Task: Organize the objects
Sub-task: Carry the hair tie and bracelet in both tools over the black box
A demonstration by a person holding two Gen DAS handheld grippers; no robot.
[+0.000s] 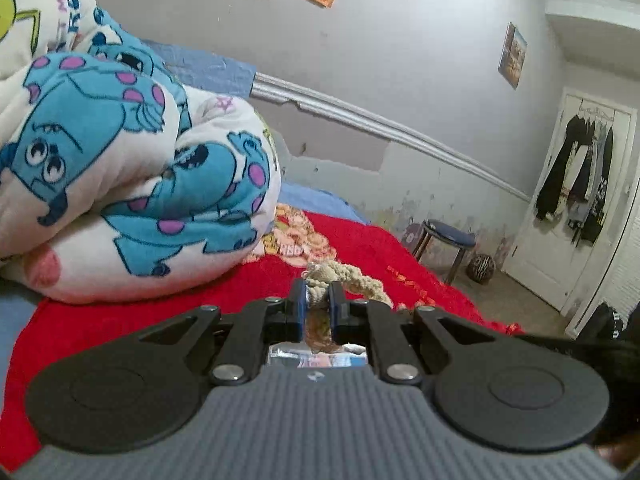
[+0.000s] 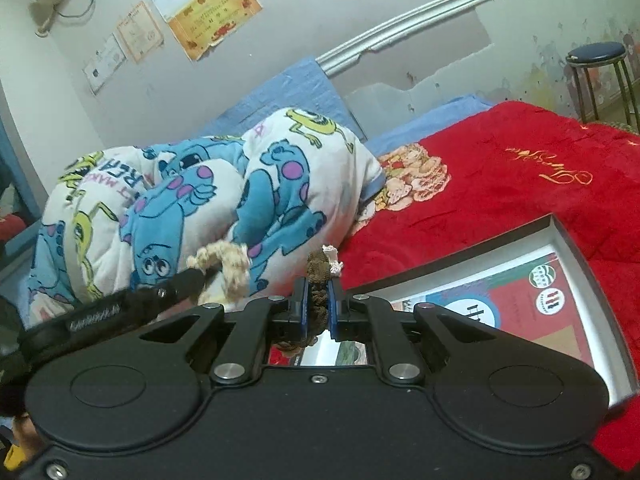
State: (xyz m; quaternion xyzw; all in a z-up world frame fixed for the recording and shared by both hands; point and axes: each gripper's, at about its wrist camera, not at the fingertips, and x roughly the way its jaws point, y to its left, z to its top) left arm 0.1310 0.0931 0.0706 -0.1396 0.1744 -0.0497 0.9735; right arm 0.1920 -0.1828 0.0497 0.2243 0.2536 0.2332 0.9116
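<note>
My left gripper (image 1: 319, 294) is shut on a beige braided rope piece (image 1: 352, 276), held above the red blanket (image 1: 360, 248). It also shows in the right wrist view, where the left gripper (image 2: 196, 276) holds the beige rope (image 2: 228, 264) in front of the cartoon quilt. My right gripper (image 2: 319, 292) is shut on a brown knitted piece with a white lace edge (image 2: 320, 266). An open shallow box (image 2: 576, 256) with a printed colourful bottom lies on the red blanket just right of and below the right gripper.
A rolled cartoon-monster quilt (image 1: 120, 160) lies on the bed's left; it also shows in the right wrist view (image 2: 200, 200). A blue-topped stool (image 1: 448, 236) and a striped ball (image 1: 481, 267) stand by the wall. Clothes hang on a white door (image 1: 576, 176).
</note>
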